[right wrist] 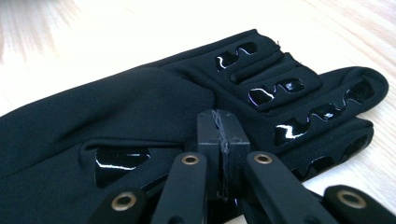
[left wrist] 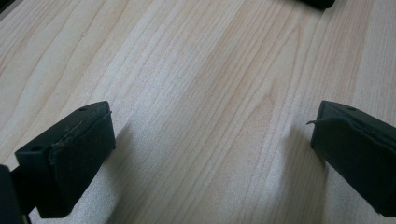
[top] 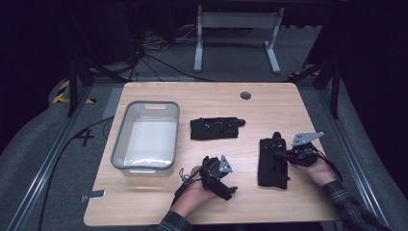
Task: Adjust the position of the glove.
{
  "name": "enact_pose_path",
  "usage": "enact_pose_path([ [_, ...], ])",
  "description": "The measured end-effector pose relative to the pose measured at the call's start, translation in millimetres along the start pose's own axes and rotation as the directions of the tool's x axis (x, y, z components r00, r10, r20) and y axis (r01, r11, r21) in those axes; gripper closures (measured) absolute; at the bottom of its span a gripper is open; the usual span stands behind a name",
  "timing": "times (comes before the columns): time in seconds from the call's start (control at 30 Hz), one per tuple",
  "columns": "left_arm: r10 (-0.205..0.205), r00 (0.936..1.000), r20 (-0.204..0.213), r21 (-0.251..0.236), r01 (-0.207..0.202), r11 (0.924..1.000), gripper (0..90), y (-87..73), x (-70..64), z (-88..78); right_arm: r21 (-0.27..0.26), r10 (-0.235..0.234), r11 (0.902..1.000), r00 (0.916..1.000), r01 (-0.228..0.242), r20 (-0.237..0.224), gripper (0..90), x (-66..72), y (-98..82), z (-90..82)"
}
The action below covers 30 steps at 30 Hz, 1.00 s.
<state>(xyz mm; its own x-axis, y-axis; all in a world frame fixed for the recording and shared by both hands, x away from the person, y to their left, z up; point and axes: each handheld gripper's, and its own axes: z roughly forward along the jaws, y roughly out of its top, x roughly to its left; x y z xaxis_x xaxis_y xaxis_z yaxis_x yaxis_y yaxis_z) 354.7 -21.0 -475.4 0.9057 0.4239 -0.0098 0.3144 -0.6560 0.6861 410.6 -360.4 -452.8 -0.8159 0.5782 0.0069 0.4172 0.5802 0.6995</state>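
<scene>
High view: right gripper (top: 288,155) lies on the nearer glove (top: 273,163), right of table (top: 269,98) centre. Right gripper view shows its jaws clamped together against the fabric; a pinch cannot be confirmed. Left gripper (left wrist: 212,154) is spread wide over bare wood. A second glove (top: 215,128) sits beside the bin (top: 146,136).

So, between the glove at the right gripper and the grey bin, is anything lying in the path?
Nothing blocks it outright. The near glove lies at the right gripper, whose fingers are shut. The bin sits to its left. The left gripper rests on the table between them, and the second glove lies farther back, off the straight line.
</scene>
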Motion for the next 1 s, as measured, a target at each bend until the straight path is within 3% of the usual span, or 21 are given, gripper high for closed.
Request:
enact_pose_path([
  [0.33, 0.0, 1.0, 0.0, -0.001, 0.0, 1.0, 0.1, 0.0, 0.0, 0.0, 0.003, -0.05, 0.9987, 0.9962, 0.051, -0.071, 89.6, 22.4, 1.1, 2.7],
  [0.63, 0.0, 1.0, 0.0, -0.001, 0.0, 1.0, 0.1, 0.0, 0.0, 0.0, 0.006, -0.079, 0.9967, 0.9869, 0.081, -0.14, 89.6, 34.6, -2.4, 0.1],
  [0.9, -0.001, 1.0, 0.001, 0.002, 0.001, 1.0, 0.1, -0.1, -0.1, -0.1, 0.024, -0.132, 0.9902, 0.978, 0.138, -0.161, 89.5, 49.5, -1.7, -1.5],
  [1.0, 0.001, 1.0, 0.0, 0.001, -0.001, 1.0, 0.1, 0.0, 0.1, -0.1, 0.019, -0.133, 0.9903, 0.9766, 0.138, -0.169, 89.1, 50.7, -1.2, -1.1],
])
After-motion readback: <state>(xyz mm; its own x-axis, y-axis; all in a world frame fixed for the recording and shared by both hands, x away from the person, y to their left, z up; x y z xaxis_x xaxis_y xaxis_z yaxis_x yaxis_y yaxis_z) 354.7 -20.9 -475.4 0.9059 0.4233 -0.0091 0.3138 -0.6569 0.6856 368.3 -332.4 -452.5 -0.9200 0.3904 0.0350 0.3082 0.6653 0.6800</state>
